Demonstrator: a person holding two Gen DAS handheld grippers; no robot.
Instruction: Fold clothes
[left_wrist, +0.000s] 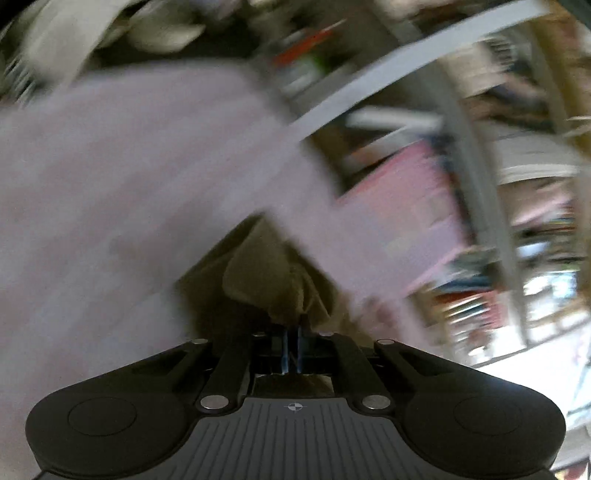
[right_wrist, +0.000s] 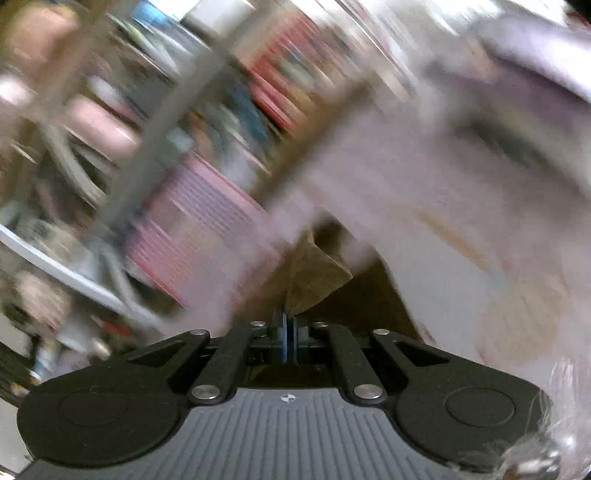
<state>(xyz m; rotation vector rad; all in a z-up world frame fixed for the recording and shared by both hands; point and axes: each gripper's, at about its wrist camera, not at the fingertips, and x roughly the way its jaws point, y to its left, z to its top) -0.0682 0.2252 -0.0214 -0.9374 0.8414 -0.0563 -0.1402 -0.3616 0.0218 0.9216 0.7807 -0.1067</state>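
Blurred shelving (left_wrist: 469, 155) is seen, crossed by a pale grey bar (left_wrist: 369, 85). A pink slatted crate (right_wrist: 192, 229) and red items (right_wrist: 280, 88) are stored there.

Left gripper (left_wrist: 292, 332), right gripper (right_wrist: 290, 326): fingers pinched together.

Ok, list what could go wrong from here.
1. Both grips look thin: the left gripper and right gripper pinch only a small edge of the garment, so it could slip free.
2. Cluttered shelves stand close behind; the swinging cloth might snag something.
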